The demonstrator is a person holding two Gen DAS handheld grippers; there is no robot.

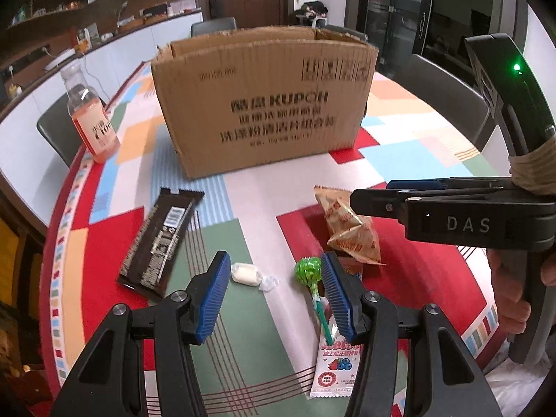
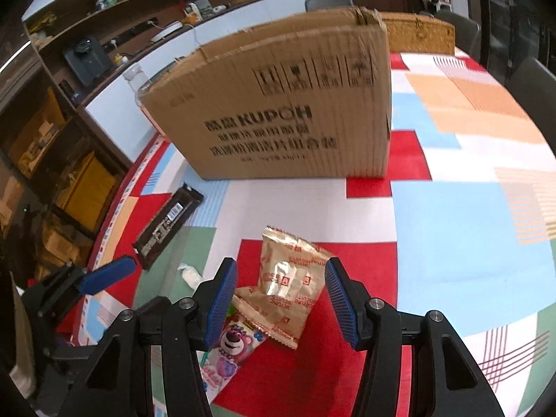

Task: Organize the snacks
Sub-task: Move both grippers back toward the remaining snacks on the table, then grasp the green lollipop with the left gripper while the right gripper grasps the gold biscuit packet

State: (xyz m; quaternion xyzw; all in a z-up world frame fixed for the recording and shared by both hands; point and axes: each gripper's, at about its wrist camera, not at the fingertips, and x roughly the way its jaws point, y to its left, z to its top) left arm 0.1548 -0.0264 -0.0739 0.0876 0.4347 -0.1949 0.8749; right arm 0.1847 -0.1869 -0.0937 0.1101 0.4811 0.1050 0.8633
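Left wrist view: left gripper point(image 1: 276, 297) fingers apart, empty
Right gripper point(image 2: 281, 300): fingers apart — above biscuit packet point(image 2: 290, 283)
Progress: snacks lie before cardboard box point(image 1: 264, 104) — none seen boxed

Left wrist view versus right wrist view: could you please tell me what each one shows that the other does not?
Only the left wrist view shows the green lollipop and the pink drink bottle's label, with the right gripper entering from the side. Only the right wrist view shows the pink bear packet and a wicker basket behind the box. Both show the cardboard box, the dark chocolate bar, the golden biscuit packets and the white wrapped candy.
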